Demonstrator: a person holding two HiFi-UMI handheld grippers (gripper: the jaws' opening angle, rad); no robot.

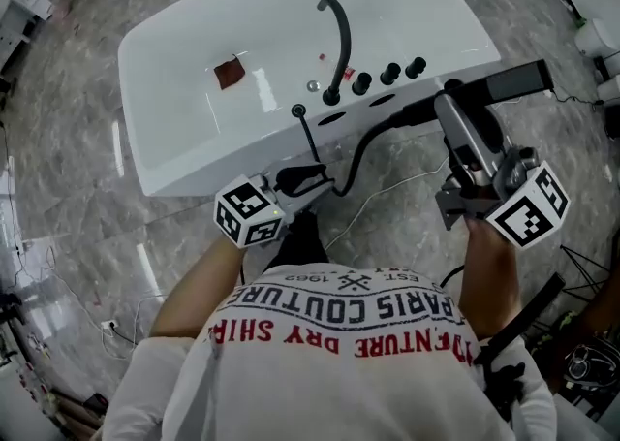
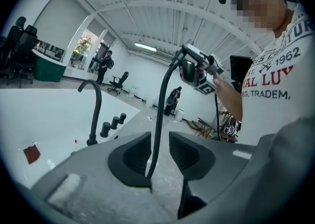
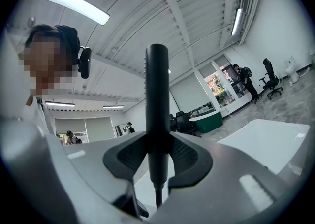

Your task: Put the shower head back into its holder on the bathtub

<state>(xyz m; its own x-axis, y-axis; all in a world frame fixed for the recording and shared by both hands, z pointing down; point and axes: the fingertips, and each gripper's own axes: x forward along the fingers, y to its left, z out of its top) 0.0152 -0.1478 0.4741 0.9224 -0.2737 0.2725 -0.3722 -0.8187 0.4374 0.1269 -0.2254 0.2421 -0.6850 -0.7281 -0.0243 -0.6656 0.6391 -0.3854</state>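
The right hand-held gripper (image 3: 157, 156) is clamped on the shower head (image 3: 157, 85) and holds it at 3 o'clock from the faucet (image 1: 341, 32), just off the tub (image 1: 194, 143) rim. The left hand-held gripper (image 2: 160, 151), at 6 o'clock from the faucet, has its jaws apart. The hose (image 2: 160, 114) runs unpinched between them.
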